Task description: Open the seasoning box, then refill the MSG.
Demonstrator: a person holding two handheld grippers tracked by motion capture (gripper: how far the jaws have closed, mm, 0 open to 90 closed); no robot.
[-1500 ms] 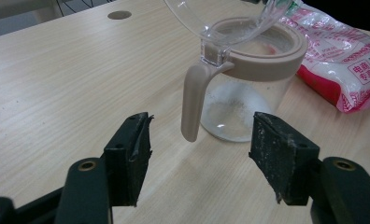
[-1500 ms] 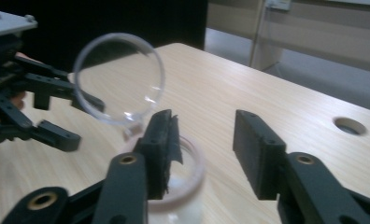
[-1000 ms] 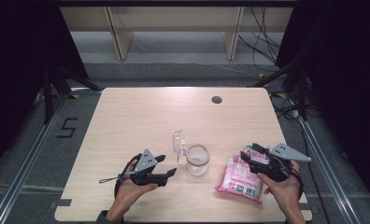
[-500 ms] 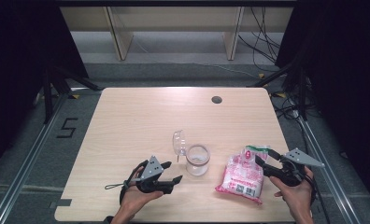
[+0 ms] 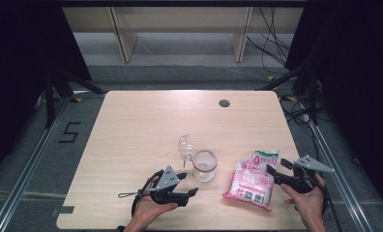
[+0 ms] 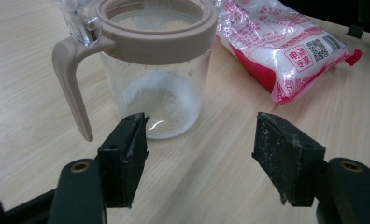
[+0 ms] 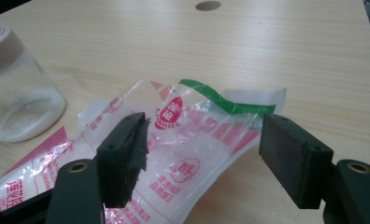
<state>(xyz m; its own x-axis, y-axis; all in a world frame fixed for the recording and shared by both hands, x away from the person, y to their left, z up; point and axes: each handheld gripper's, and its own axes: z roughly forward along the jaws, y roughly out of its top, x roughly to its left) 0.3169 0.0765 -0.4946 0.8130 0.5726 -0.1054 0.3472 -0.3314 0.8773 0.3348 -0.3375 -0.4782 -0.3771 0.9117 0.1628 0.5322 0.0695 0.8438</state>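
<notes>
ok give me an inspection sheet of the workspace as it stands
surface: light wooden table, round hole near its far right corner
job's things: clear jar with beige rim, a little white powder in the bottom, its clear lid tipped open; pink and white bag lying flat to the jar's right
clutter: nothing seen
grippers: left claw open, aimed at the jar, apart from it; right claw open, at the bag's top edge
cables: black loop by the left hand; cables on the floor beyond the table
surroundings: grey floor, "5" marking, wooden shelving behind
</notes>
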